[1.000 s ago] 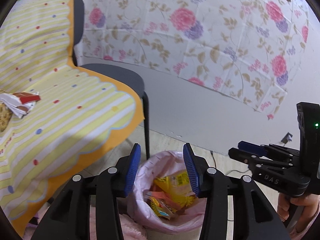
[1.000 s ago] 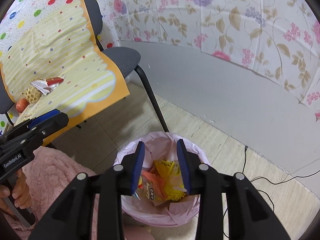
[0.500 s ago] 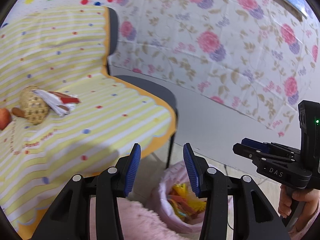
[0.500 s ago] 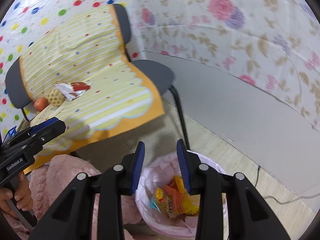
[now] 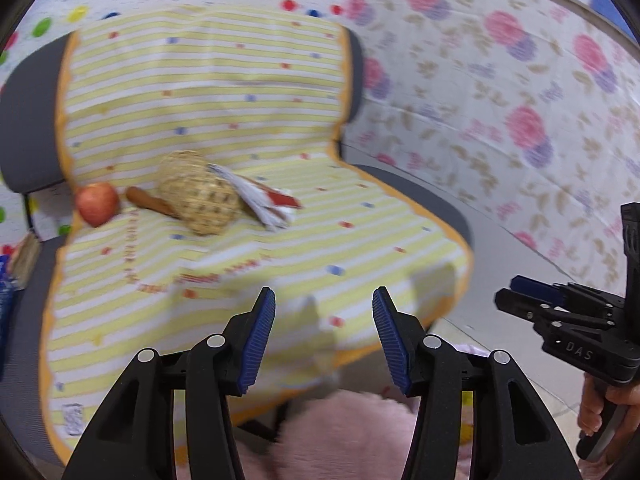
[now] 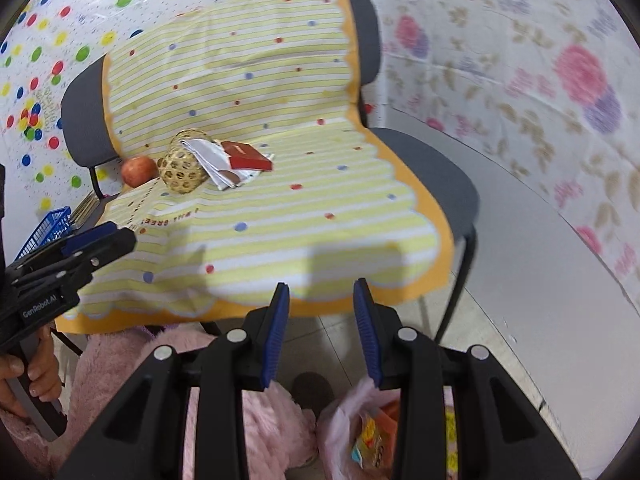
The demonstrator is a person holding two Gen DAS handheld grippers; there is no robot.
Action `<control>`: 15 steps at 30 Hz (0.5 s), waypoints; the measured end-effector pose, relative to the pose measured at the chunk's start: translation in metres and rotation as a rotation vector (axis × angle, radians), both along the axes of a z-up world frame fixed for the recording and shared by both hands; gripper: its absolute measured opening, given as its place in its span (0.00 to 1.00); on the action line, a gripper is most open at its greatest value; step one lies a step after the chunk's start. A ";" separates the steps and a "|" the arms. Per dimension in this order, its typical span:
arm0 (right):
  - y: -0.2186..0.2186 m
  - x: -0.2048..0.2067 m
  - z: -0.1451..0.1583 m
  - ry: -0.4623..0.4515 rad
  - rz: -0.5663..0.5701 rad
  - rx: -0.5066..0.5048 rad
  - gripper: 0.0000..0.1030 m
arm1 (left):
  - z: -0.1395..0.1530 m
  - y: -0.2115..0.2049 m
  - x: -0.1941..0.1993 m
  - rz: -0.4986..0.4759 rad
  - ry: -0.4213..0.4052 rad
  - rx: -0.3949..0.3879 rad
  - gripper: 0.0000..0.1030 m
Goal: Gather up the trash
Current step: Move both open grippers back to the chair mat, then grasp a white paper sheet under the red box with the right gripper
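My left tongs (image 5: 324,334) stand spread with nothing between the blue pads, pointed over the front part of the striped yellow cloth (image 5: 248,248) that covers the grey chair (image 5: 436,204). My right tongs (image 6: 320,330) are spread as well and hold nothing; from their camera they hang just off the cloth's orange scalloped front edge, which drops past the seat at 12 o'clock from the tips.

The chair's bare seat corner and dark leg (image 6: 456,284) sit at 2 o'clock in the right view, with pale floor (image 6: 504,344) beyond them running to the grey wall base. The cloth between the front edge and the items at the back of the seat lies flat and unoccupied.

The trash, a crumpled red and white wrapper (image 6: 236,160), lies at 11 o'clock in the right view, leaning against a woven basket ball (image 6: 184,168), with an apple (image 6: 138,170) just beyond it. In the left view the wrapper (image 5: 264,200) is blurred, at 11 o'clock from the tips.

The pink-lined bin bag (image 6: 360,436), with bright packets inside, sits low behind the right tongs at 5 o'clock, beside pink fleece (image 6: 128,364).
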State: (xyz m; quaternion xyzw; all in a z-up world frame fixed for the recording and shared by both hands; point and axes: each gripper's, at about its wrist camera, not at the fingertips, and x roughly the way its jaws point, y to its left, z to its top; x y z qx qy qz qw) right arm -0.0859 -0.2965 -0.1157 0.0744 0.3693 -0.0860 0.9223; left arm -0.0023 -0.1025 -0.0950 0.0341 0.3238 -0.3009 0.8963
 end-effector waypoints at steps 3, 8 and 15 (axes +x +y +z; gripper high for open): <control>0.007 0.020 0.005 -0.006 0.036 -0.013 0.32 | 0.005 0.016 0.014 0.064 -0.012 0.001 0.58; 0.018 0.057 0.014 -0.027 0.080 -0.027 0.41 | 0.009 0.031 0.039 0.139 -0.010 0.013 0.60; 0.028 0.123 0.020 -0.033 0.136 -0.046 0.42 | 0.004 0.033 0.079 0.197 -0.004 0.058 0.61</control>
